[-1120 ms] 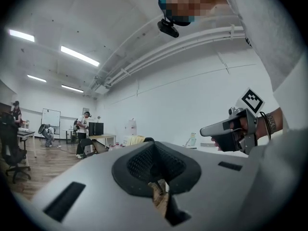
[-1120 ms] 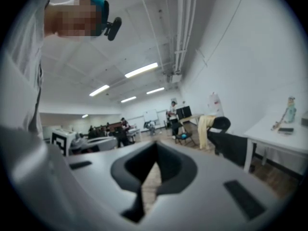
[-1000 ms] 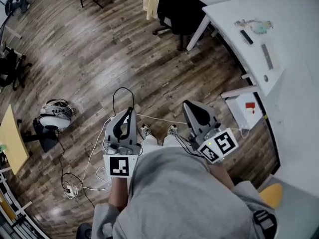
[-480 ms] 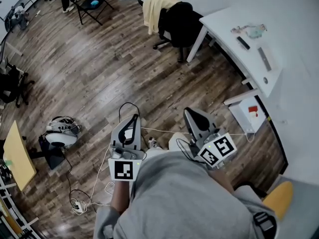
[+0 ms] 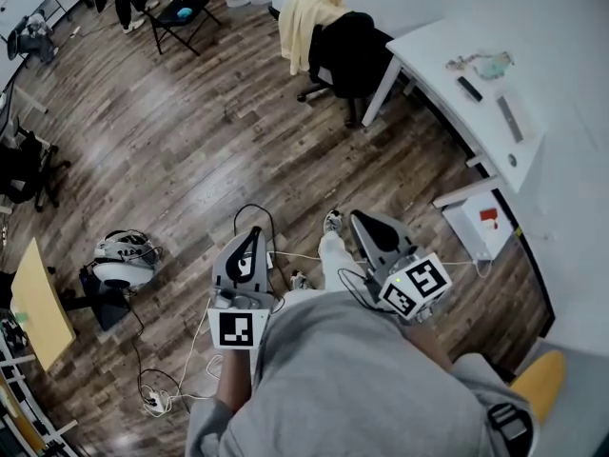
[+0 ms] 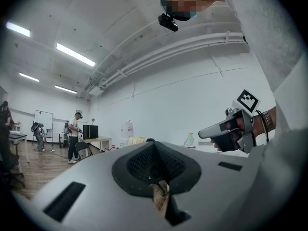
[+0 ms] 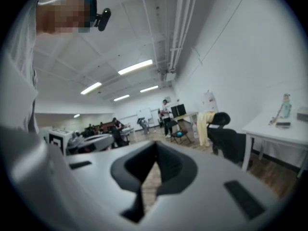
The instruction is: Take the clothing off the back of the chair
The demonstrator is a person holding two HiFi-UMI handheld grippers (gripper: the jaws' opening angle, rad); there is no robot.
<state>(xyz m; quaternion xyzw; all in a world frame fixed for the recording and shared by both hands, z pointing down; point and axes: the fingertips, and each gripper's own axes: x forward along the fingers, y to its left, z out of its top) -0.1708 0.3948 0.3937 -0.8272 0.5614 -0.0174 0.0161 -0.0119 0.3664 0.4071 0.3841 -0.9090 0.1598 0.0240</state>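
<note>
The wood-plank floor spreads left of the white table; white wall right of it; black folding chair well left.

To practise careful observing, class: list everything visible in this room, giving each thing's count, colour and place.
garment: one, pale yellow, draped over the office chair's back
office chair: one, black, beside the table
table: one, white, upper right
folding chair: one, black, top left
desk: one, yellow, left edge
floor: brown wood, throughout
cables: several, black and white, on the floor
left gripper: one, grey, shut, empty, lower centre
right gripper: one, grey, shut, empty, beside it
shirt: one, grey, bottom
</note>
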